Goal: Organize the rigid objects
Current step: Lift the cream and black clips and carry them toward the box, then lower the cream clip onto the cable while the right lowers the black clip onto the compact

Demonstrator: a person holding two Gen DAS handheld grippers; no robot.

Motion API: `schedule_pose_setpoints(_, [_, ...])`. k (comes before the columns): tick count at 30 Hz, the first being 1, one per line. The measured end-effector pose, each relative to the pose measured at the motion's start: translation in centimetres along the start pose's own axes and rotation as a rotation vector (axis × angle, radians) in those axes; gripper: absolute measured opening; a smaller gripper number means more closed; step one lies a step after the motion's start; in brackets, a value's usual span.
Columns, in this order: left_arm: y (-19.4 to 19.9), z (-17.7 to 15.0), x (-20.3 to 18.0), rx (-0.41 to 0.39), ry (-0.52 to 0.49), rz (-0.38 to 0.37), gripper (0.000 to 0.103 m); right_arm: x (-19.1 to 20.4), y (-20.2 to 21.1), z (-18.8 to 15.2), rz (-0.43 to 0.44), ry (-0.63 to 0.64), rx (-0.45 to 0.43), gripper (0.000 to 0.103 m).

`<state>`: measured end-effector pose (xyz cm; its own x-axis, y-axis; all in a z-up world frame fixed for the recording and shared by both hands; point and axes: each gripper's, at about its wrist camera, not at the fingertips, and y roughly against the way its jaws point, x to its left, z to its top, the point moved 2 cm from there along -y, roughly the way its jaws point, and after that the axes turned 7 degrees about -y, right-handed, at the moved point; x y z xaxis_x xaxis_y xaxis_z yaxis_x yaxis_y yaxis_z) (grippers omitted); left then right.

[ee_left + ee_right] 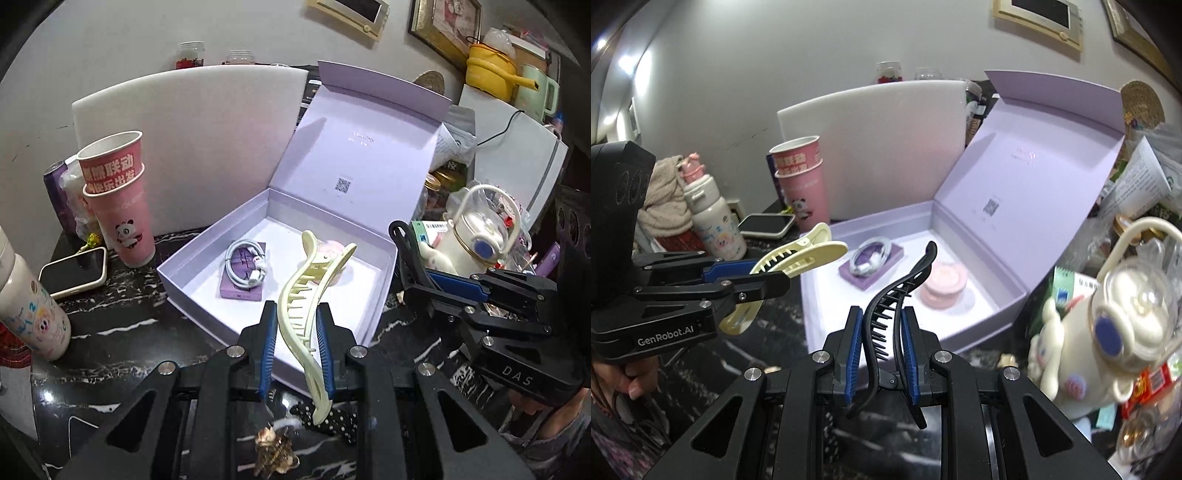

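Note:
My left gripper (296, 309) is shut on a cream hair claw clip (317, 266), which hangs over the near corner of an open lavender box (207, 314). Its blue pads press the clip's spine from both sides. My right gripper (882, 311) is shut on a black hair claw clip (908, 280), held before the same box (886, 218). Inside lie a coiled white cable (873, 258) on a small purple pack and a pink round case (943, 284). In the right wrist view the left gripper (757, 273) and its cream clip (809, 254) are at the left. The right gripper (424, 280) shows at the left wrist view's right.
Left of the box on the black marble tabletop are stacked pink paper cups (118, 199), a phone (72, 273) and a printed bottle (29, 306). A white foam board (192, 147) stands behind. A cream kettle-shaped bottle (476, 229) and clutter crowd the right side. A polka-dot item (332, 417) lies below my left gripper.

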<state>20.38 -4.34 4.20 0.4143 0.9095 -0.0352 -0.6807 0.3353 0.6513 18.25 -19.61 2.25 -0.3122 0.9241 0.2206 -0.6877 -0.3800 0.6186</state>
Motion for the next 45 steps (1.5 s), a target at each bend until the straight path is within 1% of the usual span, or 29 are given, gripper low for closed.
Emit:
schedule_pose_setpoints(8, [-1.4, 2.0, 1.0, -0.018, -0.003, 0.027, 0.021, -0.3, -1.2, 2.3, 0.008, 0.012, -0.028, 0.021])
schedule_pose_setpoints(16, [-3.1, 3.8, 2.0, -0.016, -0.016, 0.034, 0.021, -1.2, -3.0, 4.1, 0.009, 0.013, -0.03, 0.021])
schedule_pose_setpoints(21, [-4.5, 4.8, 2.8, -0.01, -0.019, 0.032, 0.021, -1.8, -4.2, 5.2, -0.012, 0.014, -0.032, 0.021])
schedule_pose_setpoints(26, [-6.1, 5.6, 3.5, -0.009, -0.027, 0.055, 0.021, -2.4, -5.8, 5.9, -0.032, 0.011, -0.021, 0.021])
schedule_pose_setpoints(33, [-8.9, 6.0, 4.8, 0.029, -0.018, 0.059, 0.021, -3.5, -8.4, 6.4, -0.051, -0.007, 0.012, 0.021])
schedule_pose_setpoints(41, [-11.7, 5.5, 6.5, 0.101, 0.017, 0.026, 0.021, -4.1, -10.9, 6.1, -0.067, -0.007, 0.055, 0.021])
schedule_pose_setpoints(45, [-12.7, 5.2, 6.7, 0.138, 0.027, -0.003, 0.021, -4.5, -11.9, 5.7, -0.065, -0.019, 0.082, 0.021])
